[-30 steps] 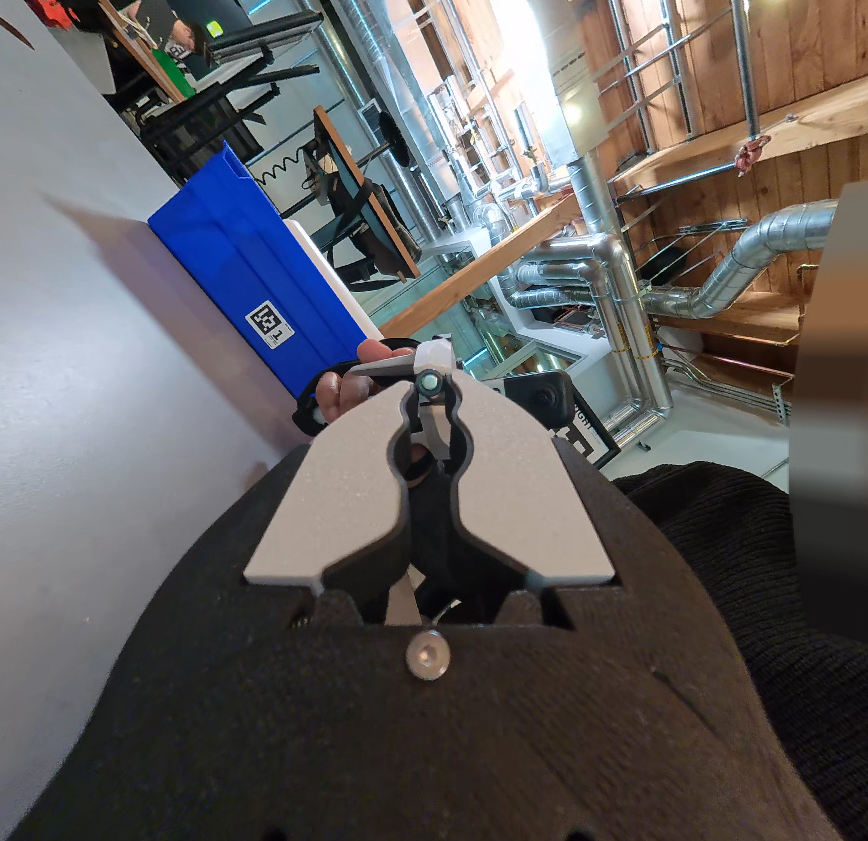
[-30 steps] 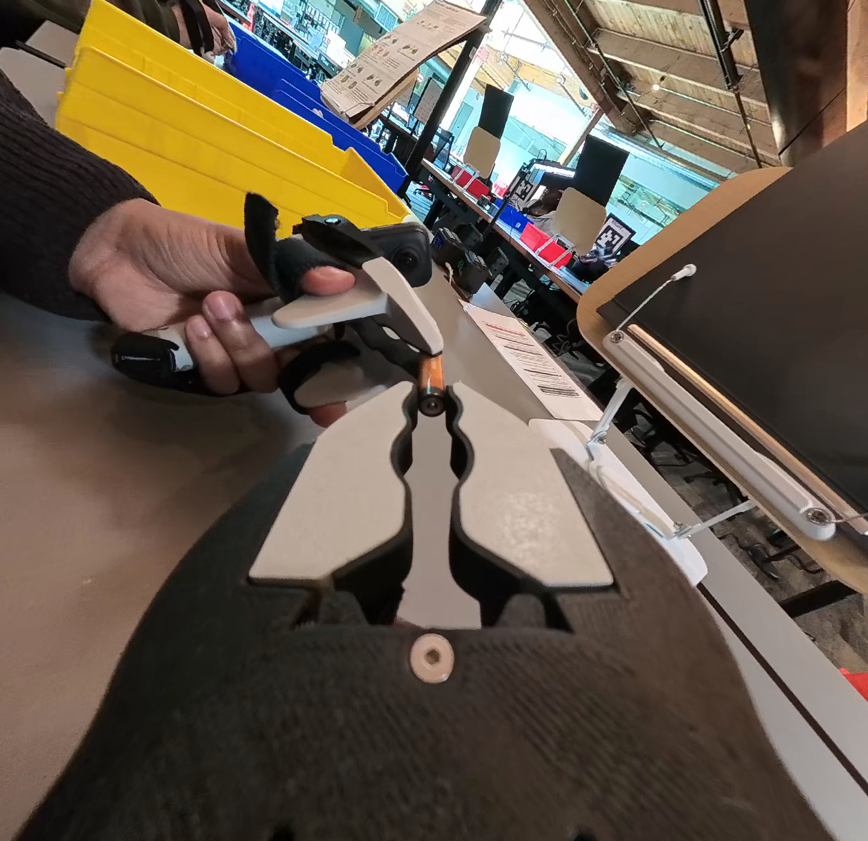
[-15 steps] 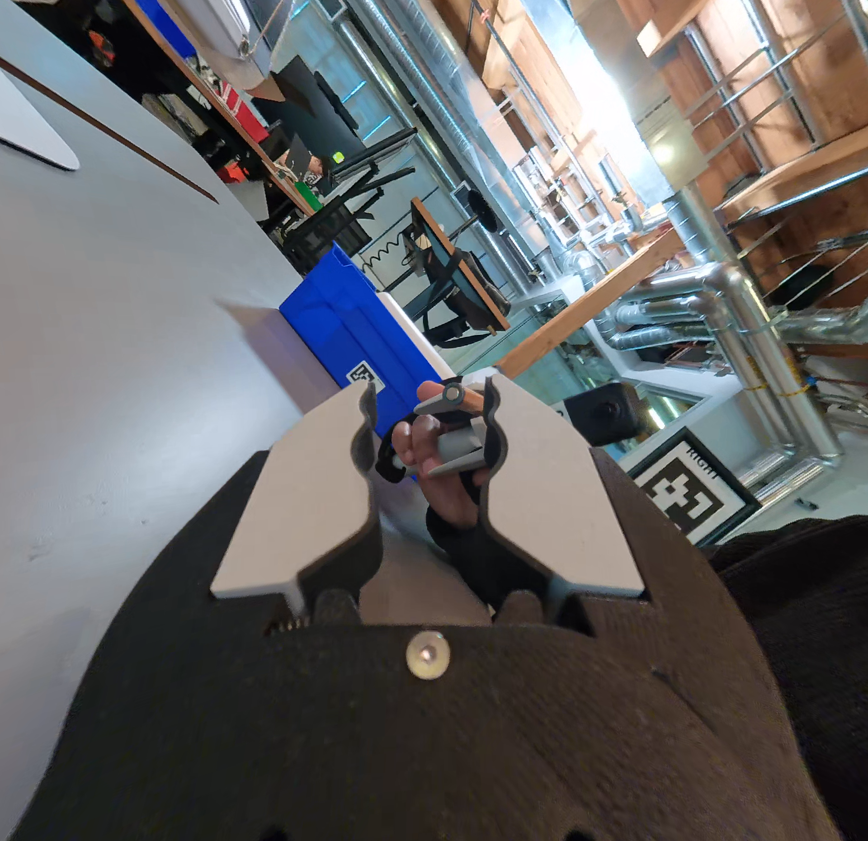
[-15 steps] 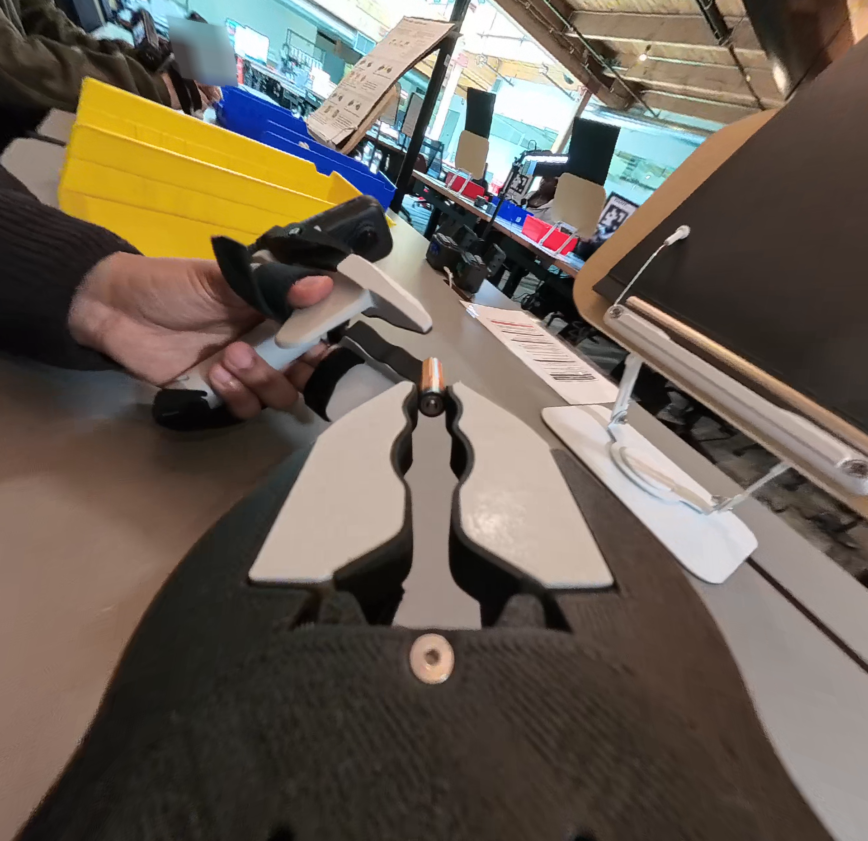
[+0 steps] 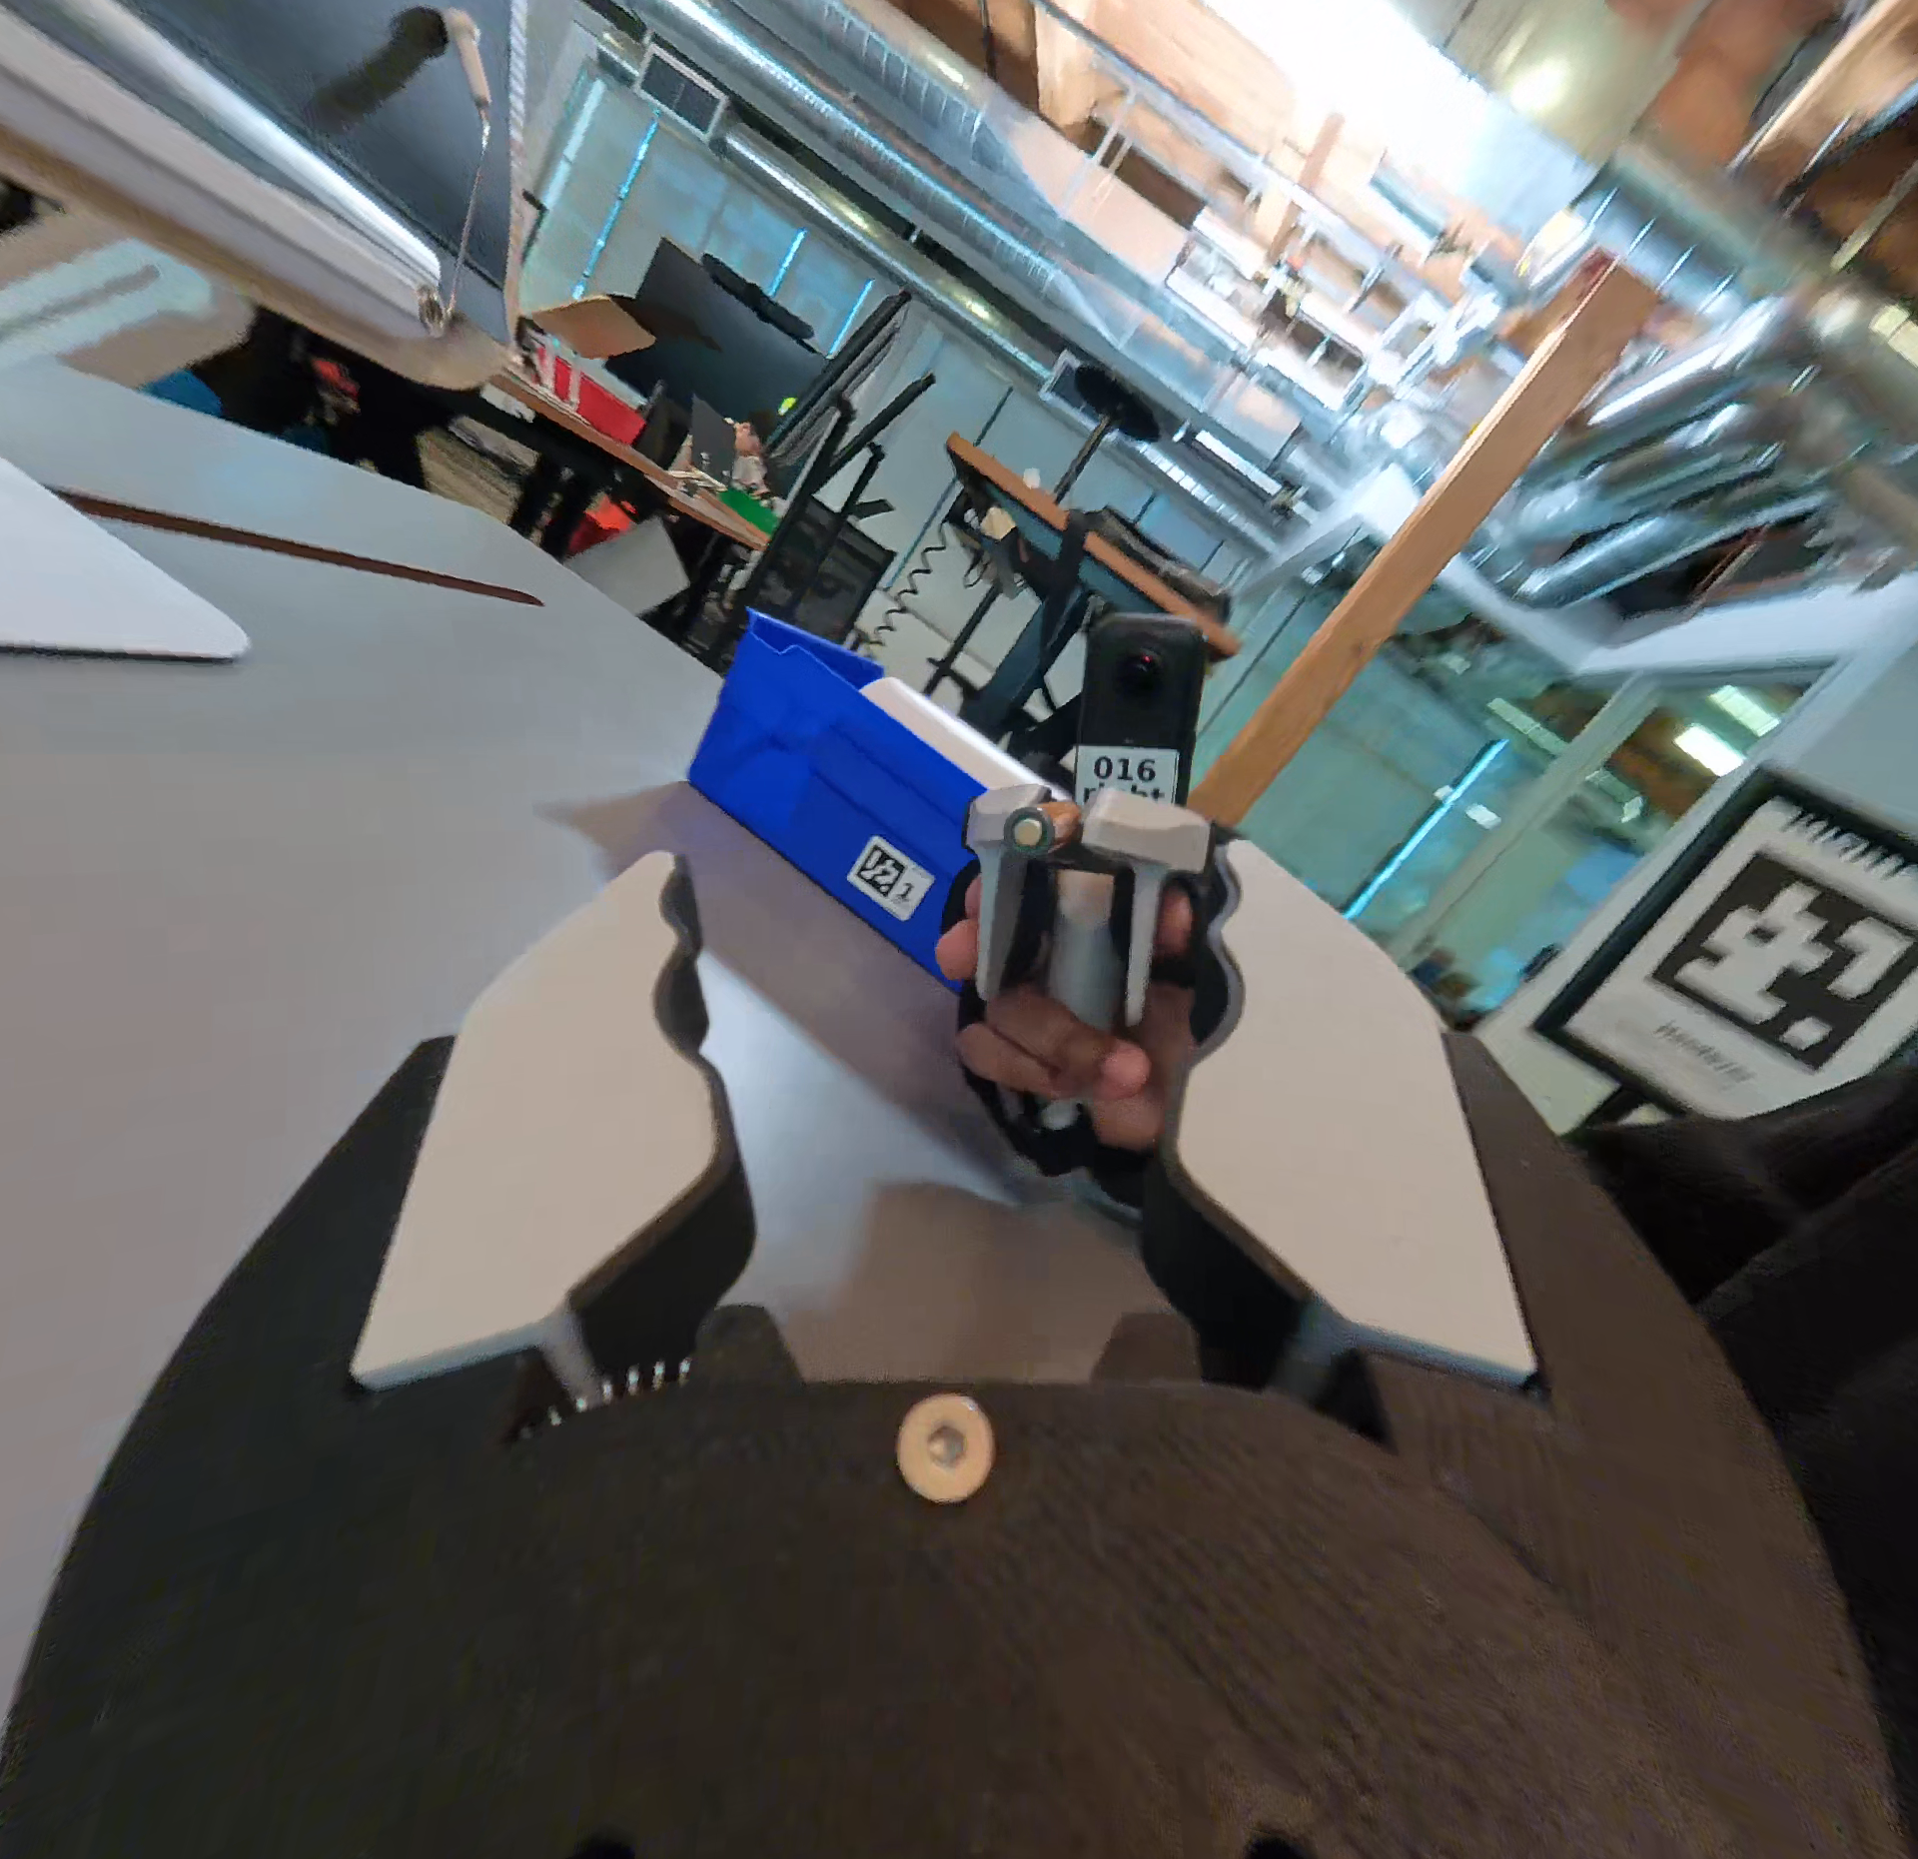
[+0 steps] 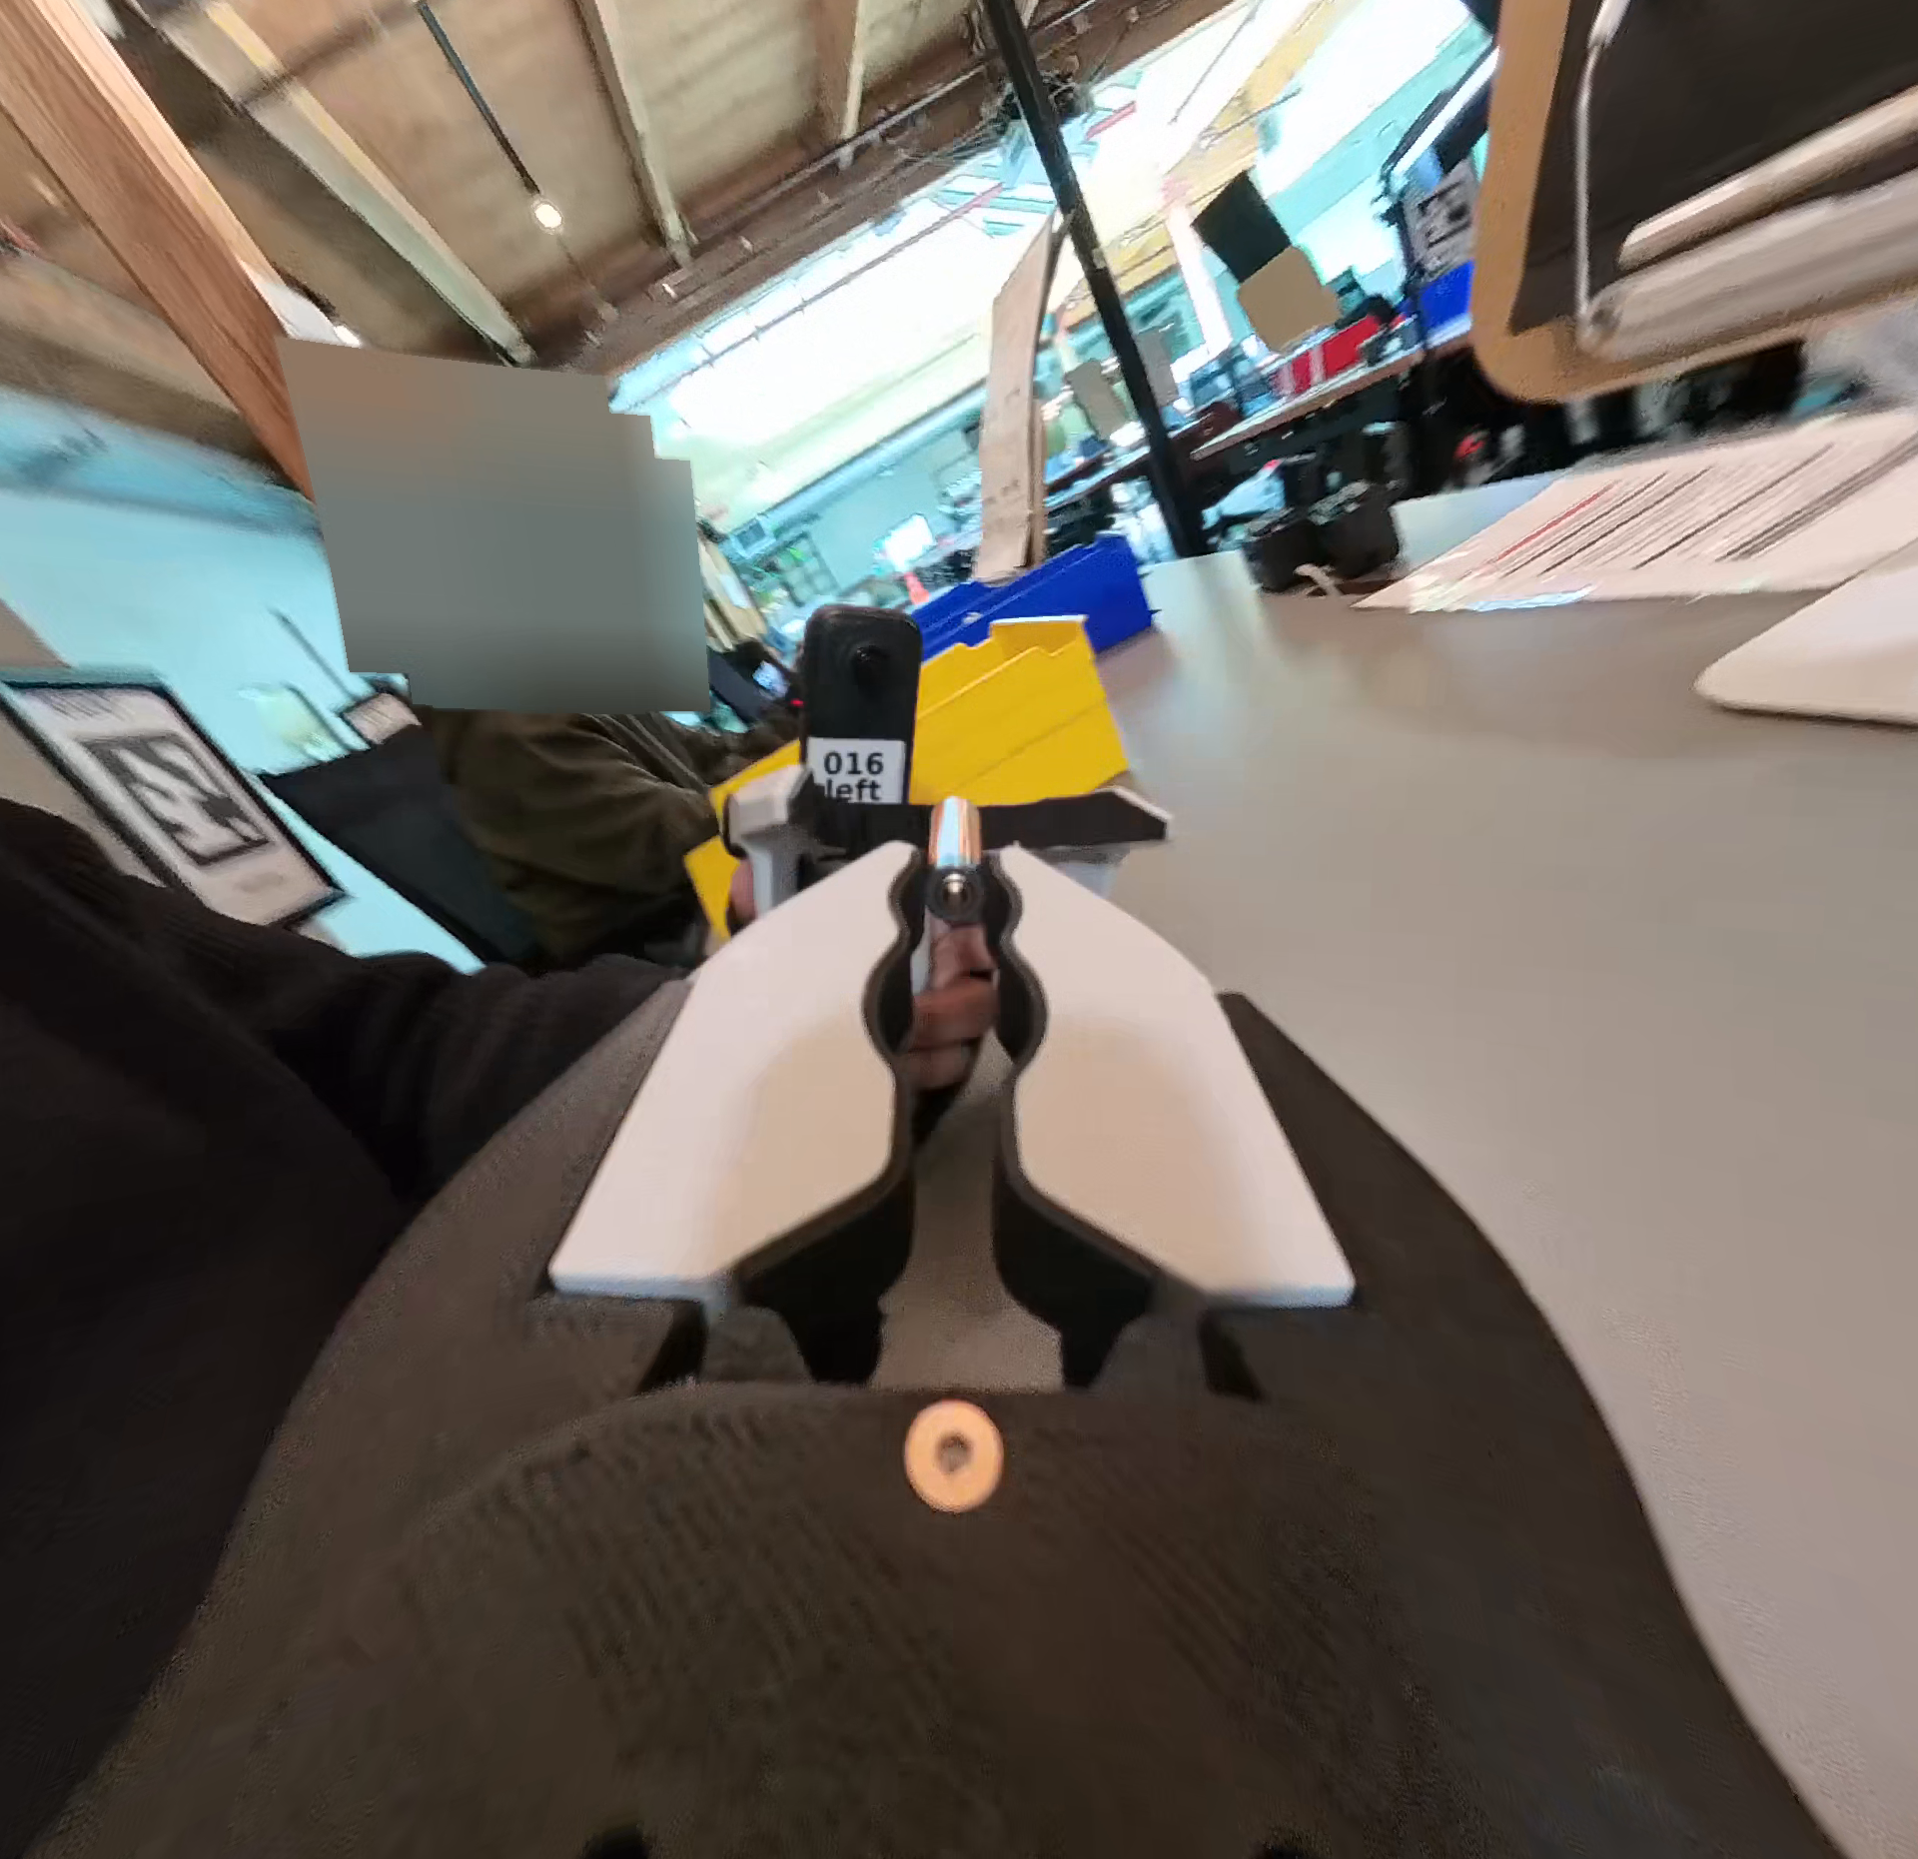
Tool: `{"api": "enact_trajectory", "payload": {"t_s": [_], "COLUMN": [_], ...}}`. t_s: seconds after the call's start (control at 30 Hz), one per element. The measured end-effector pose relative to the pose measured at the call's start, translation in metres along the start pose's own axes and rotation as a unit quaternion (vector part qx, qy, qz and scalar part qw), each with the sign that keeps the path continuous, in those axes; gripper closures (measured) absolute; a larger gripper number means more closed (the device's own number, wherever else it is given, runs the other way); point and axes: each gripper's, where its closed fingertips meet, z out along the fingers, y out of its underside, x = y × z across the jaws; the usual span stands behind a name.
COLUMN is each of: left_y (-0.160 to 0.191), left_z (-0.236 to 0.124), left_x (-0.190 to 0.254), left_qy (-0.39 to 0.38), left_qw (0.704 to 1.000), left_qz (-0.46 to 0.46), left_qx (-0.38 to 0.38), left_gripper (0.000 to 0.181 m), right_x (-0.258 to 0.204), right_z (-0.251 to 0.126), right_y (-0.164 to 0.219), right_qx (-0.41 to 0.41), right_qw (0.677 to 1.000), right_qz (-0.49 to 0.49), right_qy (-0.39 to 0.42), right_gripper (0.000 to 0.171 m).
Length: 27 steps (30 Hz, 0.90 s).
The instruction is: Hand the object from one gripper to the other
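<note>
The right gripper (image 6: pixel 957 891) pinches a small battery (image 6: pixel 953 842) at its tips. The left gripper (image 5: pixel 950 937) is spread wide with nothing in it. Below is a gray table (image 6: pixel 1505 979) with a yellow bin (image 6: pixel 1022 725) and a blue bin (image 5: pixel 820 771). Shiny pipes (image 5: pixel 830 76) run under the wooden ceiling.

Open table (image 5: pixel 259 927) between tongs; blue bin (image 5: pixel 830 782) behind.

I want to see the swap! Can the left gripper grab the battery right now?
Probably yes: the left gripper is open and faces the battery, whose end sticks out of the right gripper, with nothing between them.
</note>
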Motion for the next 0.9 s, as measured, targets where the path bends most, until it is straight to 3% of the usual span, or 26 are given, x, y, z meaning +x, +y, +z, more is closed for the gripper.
{"api": "enact_trajectory", "payload": {"t_s": [0.17,0.23,0.37,0.63,0.83,0.9], "left_y": [0.008,0.01,0.005,0.02,0.021,0.024], "left_z": [0.006,0.007,0.003,0.006,0.003,0.004], "left_x": [0.001,0.003,0.014,0.019,0.024,0.023], "left_qy": [-0.052,-0.064,-0.06,-0.062,-0.045,-0.043], "left_qw": [0.987,0.978,0.958,0.914,0.91,0.909], "left_qz": [0.146,0.193,0.28,0.395,0.405,0.407], "left_qx": [-0.03,-0.039,-0.029,-0.071,-0.071,-0.078], "left_gripper": [0.06,0.06,0.104,0.132,0.165,0.168], "right_x": [-0.002,-0.002,-0.002,-0.001,-0.003,-0.002], "right_z": [0.004,0.005,0.003,0.003,0.004,0.004], "right_y": [0.009,0.01,0.008,0.012,0.015,0.015], "right_qx": [-0.017,-0.019,-0.016,-0.022,-0.031,-0.032], "right_qw": [0.996,0.997,0.996,0.992,0.985,0.983], "right_qz": [0.076,0.071,0.072,0.113,0.154,0.16], "right_qy": [-0.04,-0.038,-0.039,-0.056,-0.077,-0.079], "right_gripper": [0.161,0.161,0.161,0.161,0.161,0.161]}}
